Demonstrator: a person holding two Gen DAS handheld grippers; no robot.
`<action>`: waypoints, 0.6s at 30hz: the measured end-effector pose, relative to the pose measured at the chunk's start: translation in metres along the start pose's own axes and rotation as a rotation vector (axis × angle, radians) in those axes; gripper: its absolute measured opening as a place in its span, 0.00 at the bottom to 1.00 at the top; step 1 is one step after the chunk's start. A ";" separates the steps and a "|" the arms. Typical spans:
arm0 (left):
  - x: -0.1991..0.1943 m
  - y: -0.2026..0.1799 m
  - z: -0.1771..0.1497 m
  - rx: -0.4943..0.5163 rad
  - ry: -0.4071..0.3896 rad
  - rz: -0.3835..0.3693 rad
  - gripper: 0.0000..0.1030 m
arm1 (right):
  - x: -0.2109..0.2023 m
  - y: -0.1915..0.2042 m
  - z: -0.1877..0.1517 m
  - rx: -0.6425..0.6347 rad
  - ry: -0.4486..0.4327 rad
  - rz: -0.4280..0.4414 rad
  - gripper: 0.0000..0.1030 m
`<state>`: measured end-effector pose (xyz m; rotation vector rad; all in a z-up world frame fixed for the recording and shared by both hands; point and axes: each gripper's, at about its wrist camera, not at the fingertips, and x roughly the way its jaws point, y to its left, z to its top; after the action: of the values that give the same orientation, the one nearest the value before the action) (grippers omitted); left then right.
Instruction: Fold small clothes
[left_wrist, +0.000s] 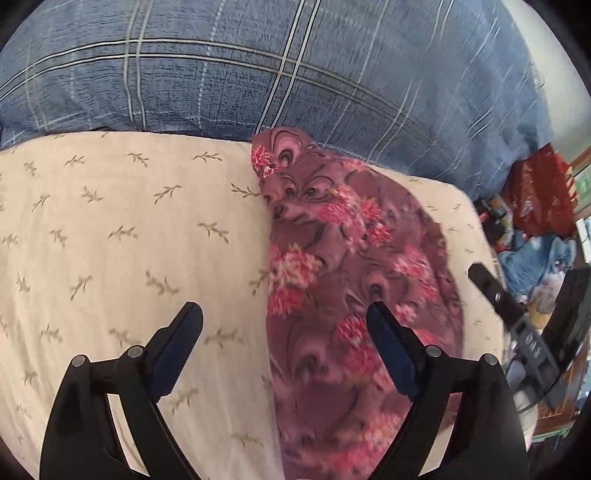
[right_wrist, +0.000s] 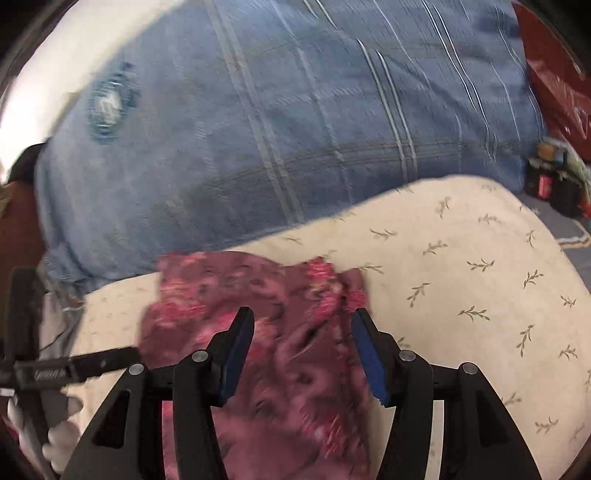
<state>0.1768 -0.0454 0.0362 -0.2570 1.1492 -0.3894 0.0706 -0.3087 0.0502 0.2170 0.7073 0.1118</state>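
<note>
A small maroon garment with pink flowers (left_wrist: 354, 280) lies folded in a long strip on a cream cloth with a leaf print (left_wrist: 110, 229). My left gripper (left_wrist: 284, 314) hovers open over the garment's left edge; one finger is above the cream cloth, the other above the garment, and nothing is pinched. In the right wrist view the same garment (right_wrist: 288, 354) lies under my right gripper (right_wrist: 303, 315). Its blue pads stand apart above the fabric and do not press on it. A black finger of the other gripper (right_wrist: 96, 363) shows at the left.
A blue plaid blanket (left_wrist: 295, 74) is heaped behind the cream cloth (right_wrist: 461, 288). At the right edge lies clutter: a red bag (left_wrist: 539, 192), blue fabric (left_wrist: 535, 258) and dark boxes (right_wrist: 550, 188). A black gripper part (left_wrist: 491, 291) reaches in from the right.
</note>
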 end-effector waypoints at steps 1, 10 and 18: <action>-0.003 0.000 -0.007 -0.005 0.001 -0.020 0.88 | -0.008 0.005 -0.007 -0.024 -0.013 0.023 0.55; 0.004 -0.020 -0.061 0.098 0.070 0.059 0.88 | -0.007 0.015 -0.055 -0.060 0.080 -0.022 0.55; -0.002 0.005 -0.098 0.001 0.156 -0.047 0.88 | -0.038 0.008 -0.105 -0.169 0.098 -0.063 0.72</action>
<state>0.0863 -0.0396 -0.0023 -0.2568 1.2976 -0.4582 -0.0268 -0.2912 -0.0018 0.0274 0.7975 0.1224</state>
